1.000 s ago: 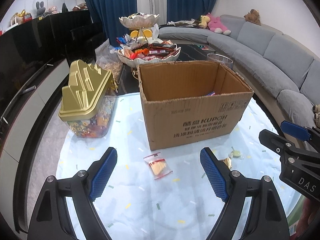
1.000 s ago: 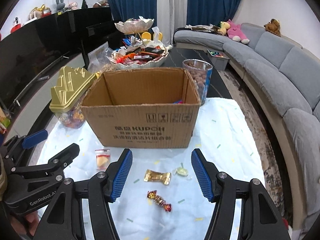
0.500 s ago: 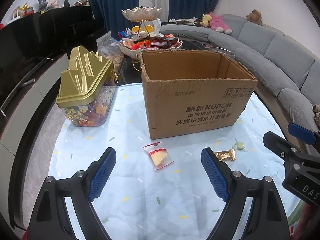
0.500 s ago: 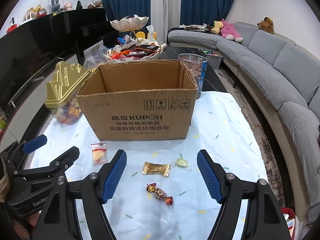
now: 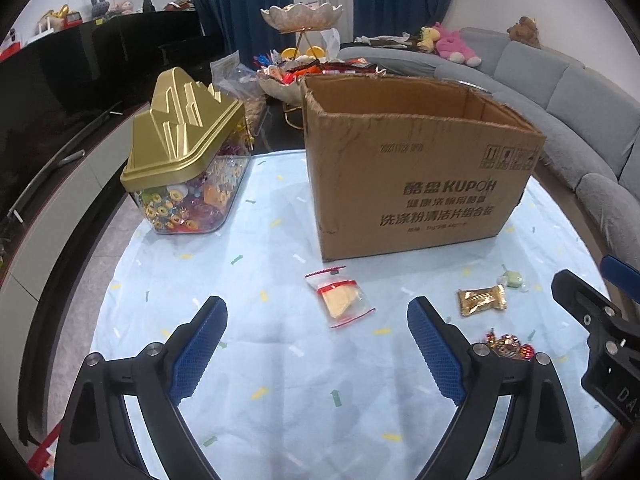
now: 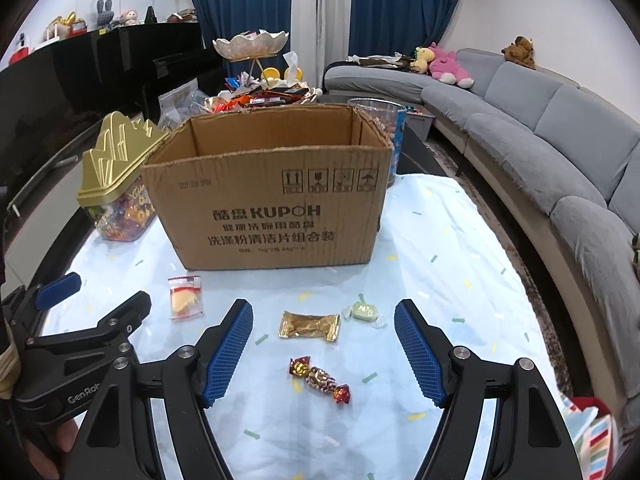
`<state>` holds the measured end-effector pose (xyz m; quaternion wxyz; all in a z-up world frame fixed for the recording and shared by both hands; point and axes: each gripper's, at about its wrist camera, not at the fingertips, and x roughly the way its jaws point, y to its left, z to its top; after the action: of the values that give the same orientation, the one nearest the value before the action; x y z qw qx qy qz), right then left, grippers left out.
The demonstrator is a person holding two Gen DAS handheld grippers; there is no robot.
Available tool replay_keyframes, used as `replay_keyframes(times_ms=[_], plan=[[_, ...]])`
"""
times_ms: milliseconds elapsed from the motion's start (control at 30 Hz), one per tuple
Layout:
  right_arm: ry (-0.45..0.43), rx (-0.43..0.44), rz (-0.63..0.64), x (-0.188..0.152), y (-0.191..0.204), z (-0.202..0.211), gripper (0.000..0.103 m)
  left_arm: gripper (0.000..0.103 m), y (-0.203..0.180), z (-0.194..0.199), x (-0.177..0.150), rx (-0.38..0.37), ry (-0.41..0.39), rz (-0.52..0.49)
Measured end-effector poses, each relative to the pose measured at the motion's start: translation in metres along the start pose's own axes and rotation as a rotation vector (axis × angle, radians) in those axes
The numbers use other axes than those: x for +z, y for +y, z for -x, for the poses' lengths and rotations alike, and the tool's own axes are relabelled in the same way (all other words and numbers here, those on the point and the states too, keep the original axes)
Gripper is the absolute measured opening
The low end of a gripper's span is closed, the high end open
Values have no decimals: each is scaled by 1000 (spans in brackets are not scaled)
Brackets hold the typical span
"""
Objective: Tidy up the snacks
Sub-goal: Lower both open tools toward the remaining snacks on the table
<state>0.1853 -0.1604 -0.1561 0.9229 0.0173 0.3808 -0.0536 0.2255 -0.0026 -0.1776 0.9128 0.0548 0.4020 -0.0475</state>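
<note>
An open cardboard box (image 5: pixel 420 176) (image 6: pixel 272 204) stands on the light blue tablecloth. In front of it lie a clear bag with a yellow snack (image 5: pixel 340 300) (image 6: pixel 185 298), a gold wrapped candy (image 5: pixel 482 300) (image 6: pixel 310 326), a pale green candy (image 5: pixel 514 280) (image 6: pixel 365 312) and a red-gold twisted candy (image 5: pixel 506 346) (image 6: pixel 320 380). My left gripper (image 5: pixel 316 344) is open and empty, just short of the clear bag. My right gripper (image 6: pixel 324 344) is open and empty, its fingers on either side of the gold and twisted candies, above the cloth.
A clear candy tub with a gold lid (image 5: pixel 184 160) (image 6: pixel 116 184) stands left of the box. Behind the box are a tiered dish of snacks (image 6: pixel 256 80) and a clear jar (image 6: pixel 380 120). A grey sofa (image 6: pixel 540 140) curves along the right.
Both grippers have pulled back and lowered toward the cloth, so the box looks farther and its inside is hidden. The right gripper's jaws have opened a little wider. The snacks have not moved.
</note>
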Motion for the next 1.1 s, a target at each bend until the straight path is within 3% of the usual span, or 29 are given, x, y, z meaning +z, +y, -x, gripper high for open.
replay_keyframes(times_ms=[533, 1100], plan=[[49, -54, -16, -27, 6, -34, 74, 92, 6, -28, -11, 93, -53, -8], [148, -66, -38, -55, 3, -78, 74, 92, 5, -67, -15, 65, -30, 29]])
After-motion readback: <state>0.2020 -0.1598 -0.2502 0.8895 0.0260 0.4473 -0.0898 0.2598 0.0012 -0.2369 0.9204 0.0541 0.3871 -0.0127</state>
